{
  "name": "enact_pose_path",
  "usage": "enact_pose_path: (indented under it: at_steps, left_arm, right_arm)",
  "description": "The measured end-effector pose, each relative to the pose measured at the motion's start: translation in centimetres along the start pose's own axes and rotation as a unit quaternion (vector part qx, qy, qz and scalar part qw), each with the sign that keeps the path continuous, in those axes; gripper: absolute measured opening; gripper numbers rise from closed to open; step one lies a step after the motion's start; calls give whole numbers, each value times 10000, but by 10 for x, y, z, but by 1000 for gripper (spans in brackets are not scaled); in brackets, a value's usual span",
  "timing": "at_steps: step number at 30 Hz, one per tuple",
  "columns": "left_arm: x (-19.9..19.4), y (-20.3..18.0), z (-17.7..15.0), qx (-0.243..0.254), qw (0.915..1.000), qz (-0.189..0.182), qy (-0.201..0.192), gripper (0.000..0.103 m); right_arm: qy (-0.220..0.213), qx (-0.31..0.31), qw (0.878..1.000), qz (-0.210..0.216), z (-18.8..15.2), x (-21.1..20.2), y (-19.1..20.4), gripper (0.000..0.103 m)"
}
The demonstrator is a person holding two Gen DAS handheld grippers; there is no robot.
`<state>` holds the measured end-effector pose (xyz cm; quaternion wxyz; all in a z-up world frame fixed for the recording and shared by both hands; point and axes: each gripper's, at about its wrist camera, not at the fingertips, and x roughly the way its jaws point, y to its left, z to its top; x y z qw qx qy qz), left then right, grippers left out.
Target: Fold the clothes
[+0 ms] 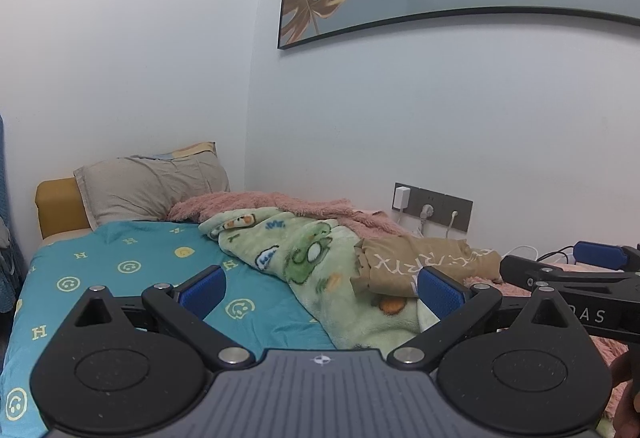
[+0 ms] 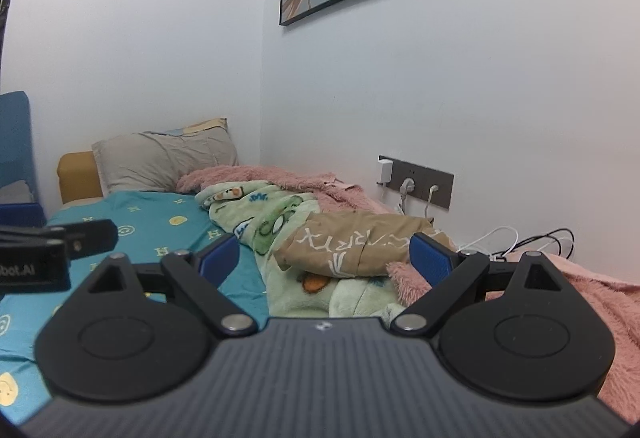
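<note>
A tan garment with white lettering lies crumpled on a green cartoon blanket on the bed. My left gripper is open and empty, held above the teal sheet and blanket, short of the garment. My right gripper is open and empty, its jaws wide on either side of the garment in view but nearer the camera. The right gripper's body shows at the right edge of the left wrist view. The left one shows at the left of the right wrist view.
The bed has a teal smiley sheet, a grey pillow at the head and a pink fluffy blanket along the wall. A wall socket strip with plugs and cables sits behind the garment.
</note>
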<state>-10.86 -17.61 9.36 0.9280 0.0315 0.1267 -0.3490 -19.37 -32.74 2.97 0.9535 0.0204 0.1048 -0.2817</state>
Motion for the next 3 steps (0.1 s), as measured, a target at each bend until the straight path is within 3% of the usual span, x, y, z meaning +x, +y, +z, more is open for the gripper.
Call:
enact_pose_path:
  at_steps: [3]
  left_arm:
    - [-2, -1, 1, 21, 10000, -2, -13, 103]
  right_arm:
    - [3, 33, 10000, 3, 3, -2, -1, 94]
